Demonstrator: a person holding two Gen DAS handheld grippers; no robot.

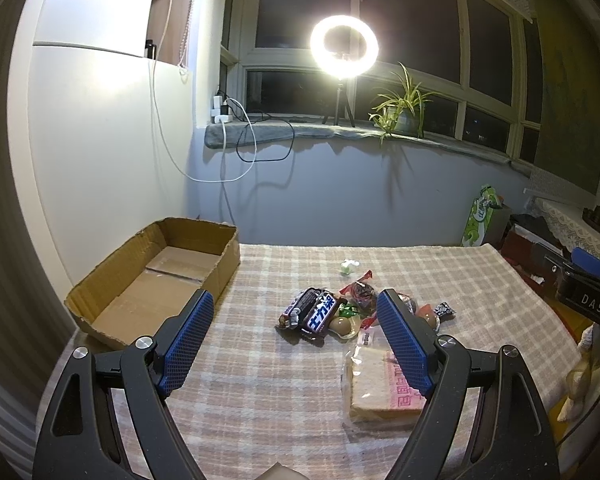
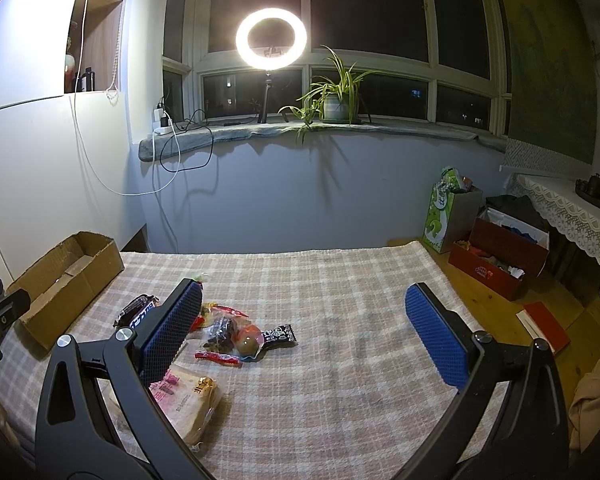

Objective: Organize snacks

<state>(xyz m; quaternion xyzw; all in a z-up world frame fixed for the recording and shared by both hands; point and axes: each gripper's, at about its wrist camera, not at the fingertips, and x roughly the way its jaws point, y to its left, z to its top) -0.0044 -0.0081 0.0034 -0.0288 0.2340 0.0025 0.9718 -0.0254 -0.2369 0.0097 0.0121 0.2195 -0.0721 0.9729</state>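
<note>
Left wrist view shows us nothing sorted yet: the brown cardboard box (image 1: 168, 280) sits empty, the wrapped snack pile (image 1: 340, 312) lies mid-counter (image 1: 260, 400), both our hand-held grippers (image 1: 296, 344) (image 2: 324, 340) released, empty.

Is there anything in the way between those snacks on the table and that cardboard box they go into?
Nothing visible blocks the way. The snack pile lies in the middle of the checked tablecloth, and the open cardboard box sits at the table's left edge. Only bare cloth lies between them. Both the left gripper and the right gripper are open and empty.
</note>
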